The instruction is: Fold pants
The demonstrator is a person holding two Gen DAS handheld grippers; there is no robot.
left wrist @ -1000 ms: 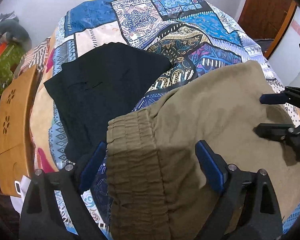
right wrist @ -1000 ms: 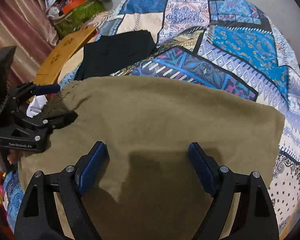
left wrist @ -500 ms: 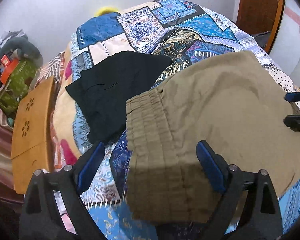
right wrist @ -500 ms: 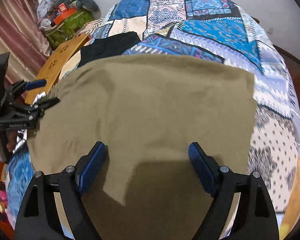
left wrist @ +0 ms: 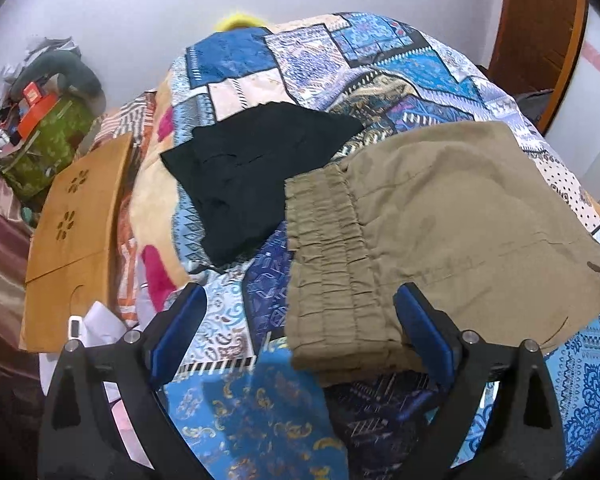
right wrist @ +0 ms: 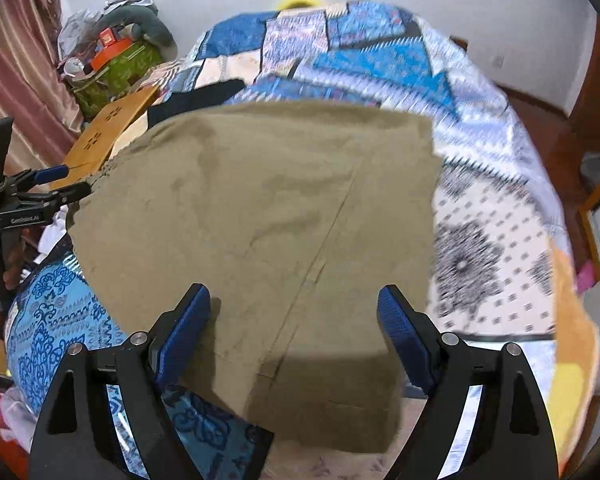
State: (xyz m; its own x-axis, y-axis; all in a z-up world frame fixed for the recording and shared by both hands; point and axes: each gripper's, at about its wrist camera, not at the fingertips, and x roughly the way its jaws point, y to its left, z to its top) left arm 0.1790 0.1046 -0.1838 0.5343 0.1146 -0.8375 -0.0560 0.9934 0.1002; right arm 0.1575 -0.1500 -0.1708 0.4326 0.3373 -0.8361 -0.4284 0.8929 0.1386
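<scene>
Pulled back higher above the bed (left wrist: pixel 380 60) than a second ago, both left tool (left wrist: pixel 300 320) and right tool (right wrist: pixel 294 312) spread wide and empty, folded olive pants (left wrist: pixel 440 220) left flat beside black garment (left wrist: pixel 252 176).

— What do the pants (left wrist: pixel 440 232) look like?
— Olive-khaki cloth, folded into a flat, roughly rectangular bundle.
— And where is the waistband (left wrist: pixel 332 264)?
— Its gathered elastic forms the left edge; a straight seam (right wrist: pixel 320 256) runs along the top layer.
</scene>
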